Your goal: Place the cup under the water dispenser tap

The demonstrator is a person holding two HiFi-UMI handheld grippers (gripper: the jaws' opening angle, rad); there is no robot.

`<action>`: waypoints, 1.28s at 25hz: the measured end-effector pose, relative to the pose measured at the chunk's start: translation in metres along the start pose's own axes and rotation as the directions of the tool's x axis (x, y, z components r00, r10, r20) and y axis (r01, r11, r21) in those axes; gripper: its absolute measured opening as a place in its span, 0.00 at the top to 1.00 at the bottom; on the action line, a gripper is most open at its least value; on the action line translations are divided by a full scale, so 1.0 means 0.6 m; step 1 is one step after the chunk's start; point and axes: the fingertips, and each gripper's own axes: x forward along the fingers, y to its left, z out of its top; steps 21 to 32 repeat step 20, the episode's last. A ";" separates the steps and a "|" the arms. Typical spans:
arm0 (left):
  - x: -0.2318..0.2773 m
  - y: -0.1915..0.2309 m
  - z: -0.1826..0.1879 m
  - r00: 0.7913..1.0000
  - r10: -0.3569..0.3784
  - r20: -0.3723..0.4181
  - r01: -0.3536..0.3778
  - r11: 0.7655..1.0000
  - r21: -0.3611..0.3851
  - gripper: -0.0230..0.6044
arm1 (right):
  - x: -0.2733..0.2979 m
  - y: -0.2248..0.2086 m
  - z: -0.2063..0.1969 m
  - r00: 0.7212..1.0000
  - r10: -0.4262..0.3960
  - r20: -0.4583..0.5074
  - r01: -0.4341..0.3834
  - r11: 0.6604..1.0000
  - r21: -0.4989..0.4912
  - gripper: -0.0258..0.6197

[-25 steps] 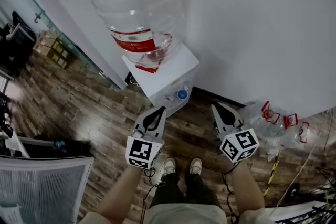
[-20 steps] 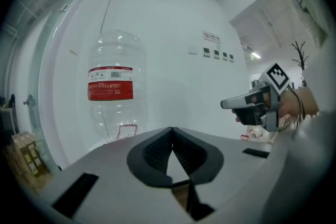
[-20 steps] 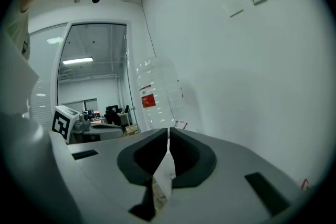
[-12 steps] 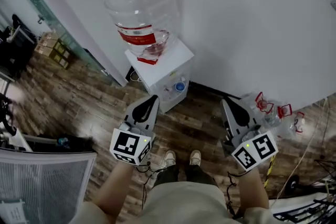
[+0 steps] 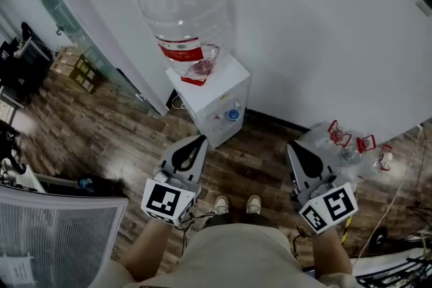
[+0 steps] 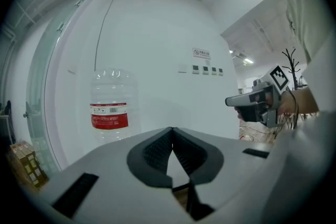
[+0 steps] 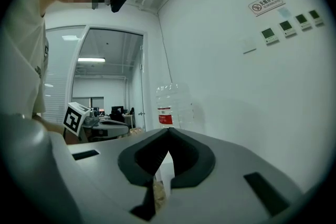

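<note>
The white water dispenser (image 5: 214, 94), topped by a clear bottle (image 5: 183, 10), is standing against the wall. Both forearms are reaching forward, holding the left gripper (image 5: 190, 150) and right gripper (image 5: 301, 156) roughly level. Both are pinched closed and empty, short of its blue tap (image 5: 233, 114).

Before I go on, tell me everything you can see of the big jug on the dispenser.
The jug is large, clear, ribbed plastic, standing inverted with its neck sunk into the top of the white dispenser. A red-and-white label bands it near the neck. It sits upright close to the white wall. Only the dispenser visibly touches it. Its water level cannot be made out.
</note>
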 end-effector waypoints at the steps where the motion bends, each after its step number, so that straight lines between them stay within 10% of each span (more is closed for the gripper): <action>1: -0.001 -0.004 -0.003 1.000 -0.005 -0.005 0.005 1.000 0.001 0.96 | -0.001 0.003 -0.001 1.000 0.002 -0.008 -0.003 1.000 -0.011 0.95; 32: 0.010 -0.015 -0.001 1.000 -0.026 -0.012 0.026 1.000 0.004 0.96 | 0.008 0.001 0.005 1.000 0.009 -0.015 -0.009 1.000 -0.025 0.95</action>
